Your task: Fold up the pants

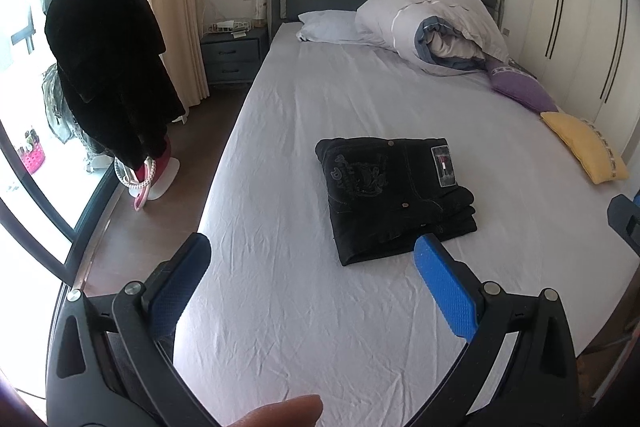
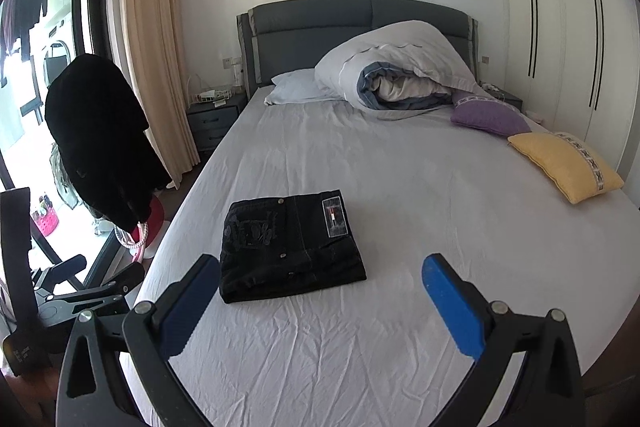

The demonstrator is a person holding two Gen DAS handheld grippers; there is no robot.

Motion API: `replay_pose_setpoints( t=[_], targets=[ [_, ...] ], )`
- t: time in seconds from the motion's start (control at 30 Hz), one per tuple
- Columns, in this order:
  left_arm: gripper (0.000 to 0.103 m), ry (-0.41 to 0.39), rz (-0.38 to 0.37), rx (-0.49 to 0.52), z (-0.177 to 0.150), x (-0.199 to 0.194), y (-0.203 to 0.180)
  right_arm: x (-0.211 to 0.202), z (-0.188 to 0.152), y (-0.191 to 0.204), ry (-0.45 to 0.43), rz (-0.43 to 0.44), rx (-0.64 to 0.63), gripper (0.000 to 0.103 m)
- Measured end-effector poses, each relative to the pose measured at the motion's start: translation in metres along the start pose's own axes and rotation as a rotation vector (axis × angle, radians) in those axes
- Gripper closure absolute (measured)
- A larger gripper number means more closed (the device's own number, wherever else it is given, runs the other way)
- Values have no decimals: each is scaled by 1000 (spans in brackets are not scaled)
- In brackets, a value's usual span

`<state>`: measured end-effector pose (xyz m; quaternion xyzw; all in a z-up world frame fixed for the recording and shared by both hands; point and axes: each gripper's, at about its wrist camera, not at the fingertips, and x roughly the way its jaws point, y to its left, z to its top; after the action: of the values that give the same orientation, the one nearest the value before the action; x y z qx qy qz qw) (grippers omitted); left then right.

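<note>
- The bed (image 2: 400, 187) fills my view, with bare sheet open on every side of the pants.
- One rolled duvet (image 2: 400, 75), one white pillow (image 2: 296, 87), and two cushions, purple (image 2: 488, 117) and yellow (image 2: 568, 165), sit far off.
- One pair of black pants (image 1: 392, 195) lies folded mid-bed, clear of the edges.
- My left gripper (image 1: 312, 255) and right gripper (image 2: 320, 275) hover spread wide, empty.
</note>
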<state>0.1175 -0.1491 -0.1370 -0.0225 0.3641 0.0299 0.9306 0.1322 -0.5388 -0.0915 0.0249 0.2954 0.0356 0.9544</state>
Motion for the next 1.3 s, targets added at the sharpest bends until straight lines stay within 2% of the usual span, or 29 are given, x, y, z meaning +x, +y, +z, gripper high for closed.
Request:
replay_pose_setpoints(
  t=[1.3],
  targets=[
    [0,1,19,2,-5,3,-1,9,-15,7,43,8,-14,0]
  ],
)
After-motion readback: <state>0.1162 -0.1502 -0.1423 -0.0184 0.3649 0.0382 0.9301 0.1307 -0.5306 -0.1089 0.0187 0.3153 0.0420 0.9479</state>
